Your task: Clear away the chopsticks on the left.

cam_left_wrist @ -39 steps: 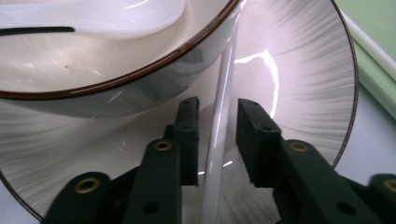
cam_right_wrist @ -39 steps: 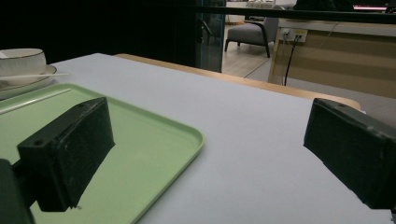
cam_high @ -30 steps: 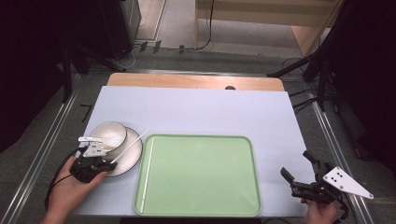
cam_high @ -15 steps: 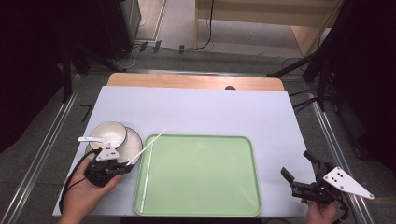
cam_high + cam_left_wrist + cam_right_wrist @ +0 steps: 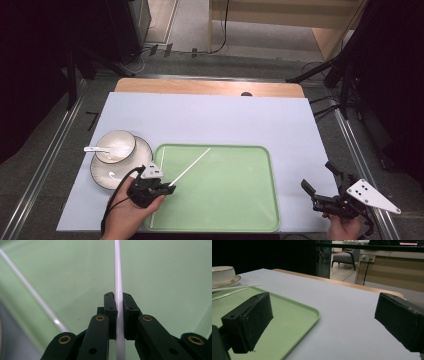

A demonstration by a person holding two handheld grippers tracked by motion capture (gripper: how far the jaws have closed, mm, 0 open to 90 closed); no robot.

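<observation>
A thin white plastic rod (image 5: pixel 117 277) runs straight up between the two black jaws of the left gripper (image 5: pixel 119 300), clamped near its lower end, with most of its length reaching out past the jaw tips. From the high view the rod slants up and to the right over the near left part of the pale green rectangular plastic tray (image 5: pixel 240 210). Just left of the tray stands a cream ceramic cup (image 5: pixel 116 146) on a matching round saucer (image 5: pixel 107 176). The right gripper (image 5: pixel 322 192) rests at the table's near right corner, jaws spread wide and holding nothing.
</observation>
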